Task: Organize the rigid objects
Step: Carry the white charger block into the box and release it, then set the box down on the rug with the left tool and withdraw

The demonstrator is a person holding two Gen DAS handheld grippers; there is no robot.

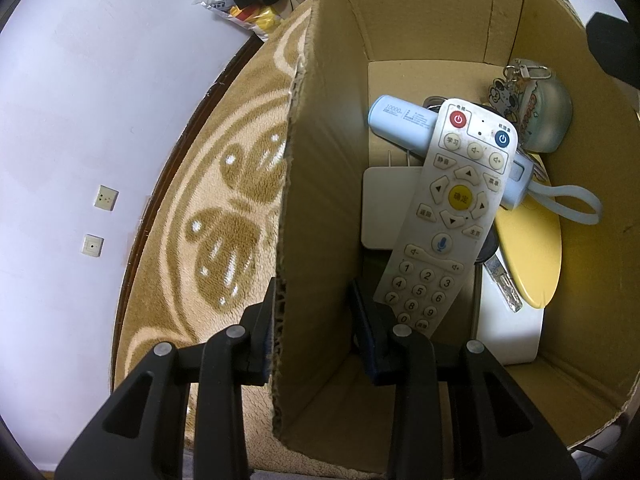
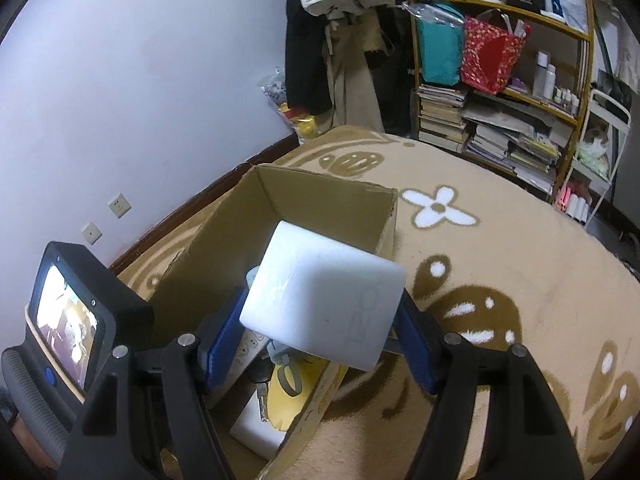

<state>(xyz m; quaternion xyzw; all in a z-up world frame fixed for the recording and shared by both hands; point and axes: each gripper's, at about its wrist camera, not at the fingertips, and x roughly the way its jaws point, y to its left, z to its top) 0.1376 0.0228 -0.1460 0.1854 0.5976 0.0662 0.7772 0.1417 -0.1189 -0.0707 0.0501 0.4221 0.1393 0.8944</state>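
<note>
An open cardboard box [image 1: 320, 160] stands on the patterned blanket. Inside lie a white remote control [image 1: 444, 216], a pale blue power bank [image 1: 404, 124], a yellow disc [image 1: 532, 248], a keyring with cartoon charms [image 1: 516, 92] and flat white devices [image 1: 384, 208]. My left gripper [image 1: 314, 288] straddles the box's left wall, one finger outside and one inside. Its jaws are part open, and the outer pad lies against the cardboard. My right gripper [image 2: 322, 300] is shut on a white rectangular block [image 2: 320, 280]. It holds the block tilted above the box [image 2: 304, 196].
The beige and brown blanket [image 2: 480, 240] spreads to the right of the box. A pale wall with two sockets [image 1: 106, 198] runs along the left. A shelf of books and bags [image 2: 500, 120], hanging clothes [image 2: 320, 60] and snack bags [image 1: 248, 12] stand at the back.
</note>
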